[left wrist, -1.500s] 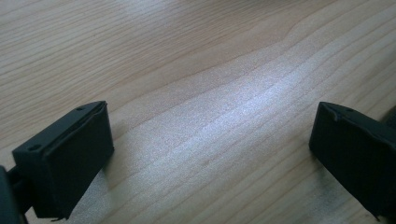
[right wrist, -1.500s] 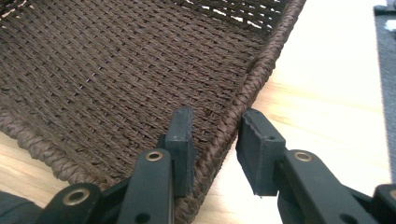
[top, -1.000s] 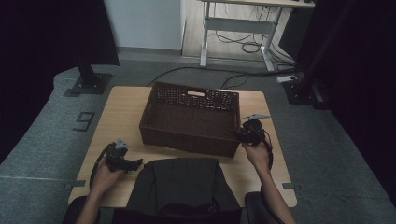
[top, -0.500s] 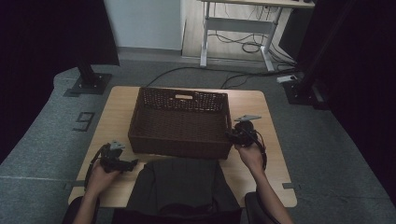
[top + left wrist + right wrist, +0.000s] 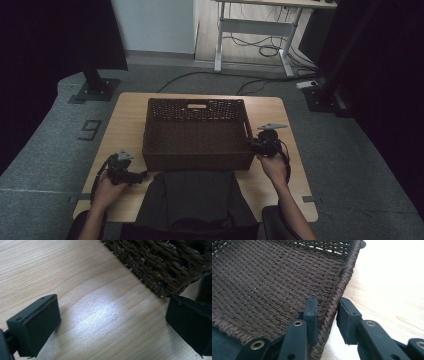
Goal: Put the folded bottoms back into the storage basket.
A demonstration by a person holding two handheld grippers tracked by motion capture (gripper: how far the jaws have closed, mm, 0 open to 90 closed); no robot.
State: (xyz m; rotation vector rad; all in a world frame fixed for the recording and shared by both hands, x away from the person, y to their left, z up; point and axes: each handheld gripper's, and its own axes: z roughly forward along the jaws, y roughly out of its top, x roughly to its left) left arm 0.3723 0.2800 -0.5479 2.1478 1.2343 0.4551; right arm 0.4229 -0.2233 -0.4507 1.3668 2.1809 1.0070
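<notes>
1. The wicker basket point(image 5: 197, 134) sits mid-frame on the bench point(image 5: 130, 107), its long axis left-right.
2. Grey carpet surrounds the wooden bench.
3. The right gripper point(image 5: 327, 315) straddles the basket's right rim, jaws just closing, outer pad apart from the weave.
4. The left gripper point(image 5: 112, 323), lower left, is spread wide over bare wood.

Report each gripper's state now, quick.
Left gripper: open, holding nothing, above the table.
Right gripper: jaws astride the basket rim, just been closing; grip cannot be told.
</notes>
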